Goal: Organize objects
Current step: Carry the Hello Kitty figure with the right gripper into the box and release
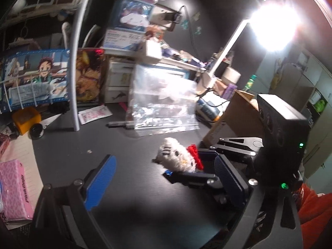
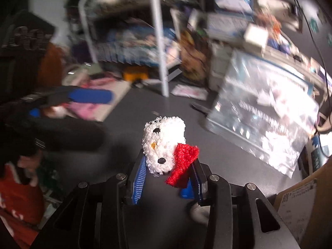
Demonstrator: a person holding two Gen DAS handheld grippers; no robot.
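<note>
A small white crocheted cat toy (image 2: pixel 164 143) with a red bow sits between the blue pads of my right gripper (image 2: pixel 166 170), which is shut on it above the dark desk. In the left wrist view the same toy (image 1: pixel 176 157) shows in the right gripper (image 1: pixel 186 172) at centre right. My left gripper (image 1: pixel 164 176) is open and empty, its blue fingers (image 1: pixel 101 178) spread wide over the desk. A clear zip bag (image 1: pixel 161 101) stands behind the toy; it also shows in the right wrist view (image 2: pixel 263 112).
A cardboard box (image 1: pixel 232 116) stands at the right. A pink tissue pack (image 1: pixel 14 188) and a notebook lie at the left. A metal shelf post (image 1: pixel 74 95), posters, stacked boxes and a bright desk lamp (image 1: pixel 271 25) crowd the back.
</note>
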